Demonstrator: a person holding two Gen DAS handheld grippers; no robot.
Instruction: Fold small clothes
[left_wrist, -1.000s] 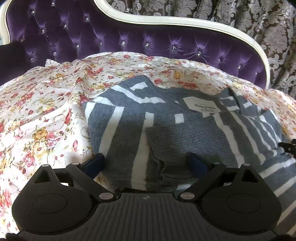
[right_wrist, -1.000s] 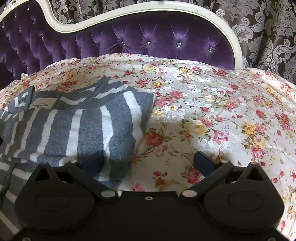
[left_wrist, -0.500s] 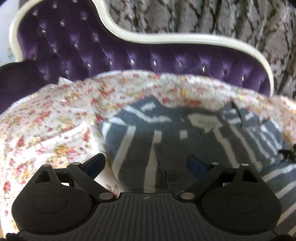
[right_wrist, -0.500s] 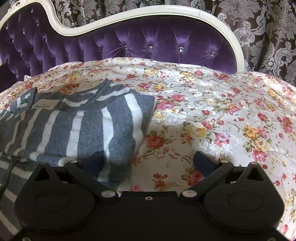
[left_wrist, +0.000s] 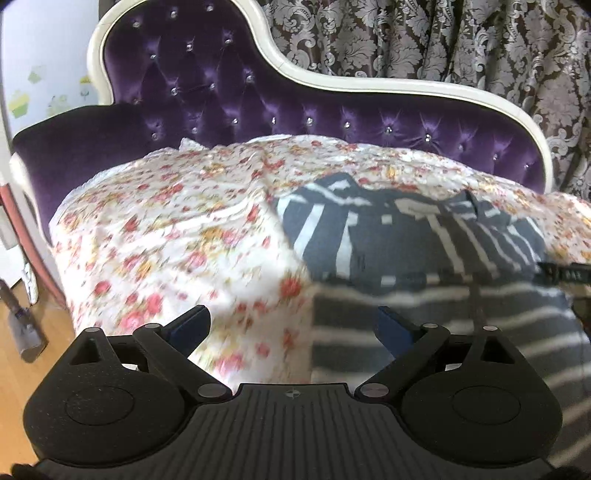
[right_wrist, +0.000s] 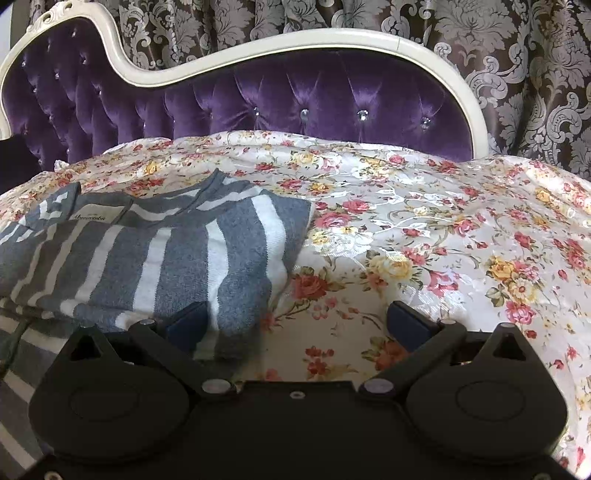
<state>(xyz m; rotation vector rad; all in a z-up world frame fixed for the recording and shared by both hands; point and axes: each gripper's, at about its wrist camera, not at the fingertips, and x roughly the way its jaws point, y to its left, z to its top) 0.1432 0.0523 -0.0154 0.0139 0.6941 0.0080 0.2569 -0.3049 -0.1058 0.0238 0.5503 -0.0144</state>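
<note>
Grey-striped sweater (right_wrist: 155, 254) on floral bedspread (right_wrist: 424, 236), both tongs (left_wrist: 291, 328) (right_wrist: 295, 321) spread, empty

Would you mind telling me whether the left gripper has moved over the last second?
Yes. The left gripper has drawn back and swung left: the purple tufted headboard shows far more, and the striped sweater now sits toward the right.

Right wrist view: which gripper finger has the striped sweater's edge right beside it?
The left-hand finger; the folded striped sweater ends there, while the other finger is over bare floral bedspread.
</note>
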